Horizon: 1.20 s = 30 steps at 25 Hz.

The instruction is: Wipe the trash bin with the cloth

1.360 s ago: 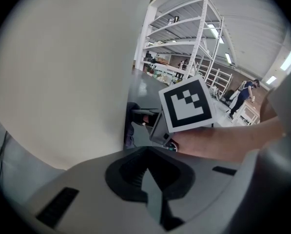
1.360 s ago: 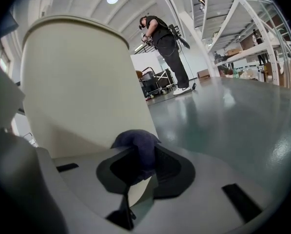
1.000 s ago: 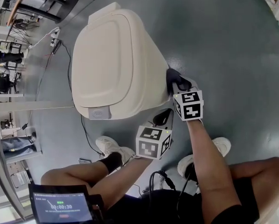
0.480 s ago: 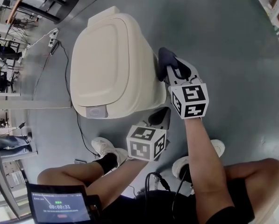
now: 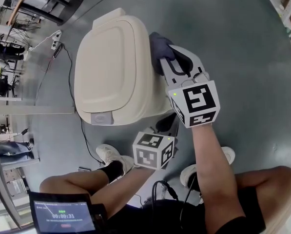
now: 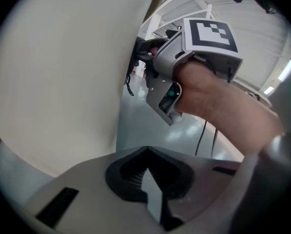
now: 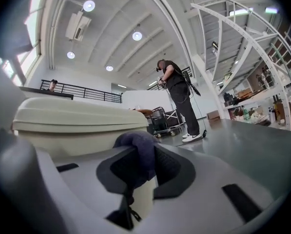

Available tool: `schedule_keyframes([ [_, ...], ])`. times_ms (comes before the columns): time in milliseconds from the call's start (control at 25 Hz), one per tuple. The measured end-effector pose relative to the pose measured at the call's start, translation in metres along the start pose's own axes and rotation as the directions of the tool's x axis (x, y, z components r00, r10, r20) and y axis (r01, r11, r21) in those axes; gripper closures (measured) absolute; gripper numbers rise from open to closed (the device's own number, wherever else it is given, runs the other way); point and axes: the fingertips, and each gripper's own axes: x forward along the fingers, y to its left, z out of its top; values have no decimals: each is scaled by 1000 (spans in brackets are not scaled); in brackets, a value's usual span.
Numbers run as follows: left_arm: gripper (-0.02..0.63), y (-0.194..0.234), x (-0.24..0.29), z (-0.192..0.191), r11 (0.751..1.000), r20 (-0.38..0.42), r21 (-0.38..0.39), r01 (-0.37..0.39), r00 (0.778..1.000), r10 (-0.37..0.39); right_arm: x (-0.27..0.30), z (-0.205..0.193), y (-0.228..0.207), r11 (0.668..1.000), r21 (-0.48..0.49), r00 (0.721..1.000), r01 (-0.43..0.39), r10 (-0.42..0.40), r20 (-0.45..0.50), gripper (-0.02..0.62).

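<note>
The cream trash bin [image 5: 111,67] stands on the grey floor with its lid down. A dark blue cloth [image 5: 159,48] is bunched against the bin's right side just below the lid rim, and my right gripper [image 5: 170,62] is shut on it. In the right gripper view the cloth [image 7: 135,152] sits pinched between the jaws, with the bin [image 7: 77,118] right behind it. My left gripper [image 5: 167,123] hangs low beside the bin's near corner, shut and holding nothing. In the left gripper view its jaws meet in front of the bin wall [image 6: 62,82], with the right gripper's cube [image 6: 211,35] above.
A black cable [image 5: 84,130] and a power strip [image 5: 56,38] lie on the floor left of the bin. The person's shoes [image 5: 111,155] are near its base. A standing person [image 7: 177,99] and a cart [image 7: 162,120] are far behind.
My right gripper has carried the cloth up the bin's right side, from low on the wall to just under the lid rim. The left gripper has barely moved.
</note>
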Motion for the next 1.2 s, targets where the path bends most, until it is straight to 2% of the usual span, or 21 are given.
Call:
schedule_keyframes([
  [120, 609, 0, 1, -1, 1000, 0, 0, -1, 1000, 1, 1, -7, 0, 999, -20, 1000, -27, 26, -16, 529],
  [280, 609, -1, 2, -1, 1000, -1, 0, 2, 1000, -2, 5, -23, -4, 996, -73, 996, -43, 37, -81, 529],
  [440, 609, -5, 2, -2, 1000, -3, 1, 7, 1000, -7, 2, -54, -8, 997, -64, 988, -38, 28, -152, 529],
  [640, 609, 1, 3, -1, 1000, -8, -9, 11, 1000, -11, 2, -102, -9, 998, -28, 962, -59, 49, -268, 529],
  [920, 609, 3, 4, -7, 1000, -22, -13, 11, 1000, -12, 2, -147, -15, 999, -30, 928, -37, 23, -373, 529],
  [1200, 609, 4, 1, -11, 1000, -31, -14, 9, 999, -9, 7, -188, -25, 1000, 22, 892, -15, 23, -451, 529],
])
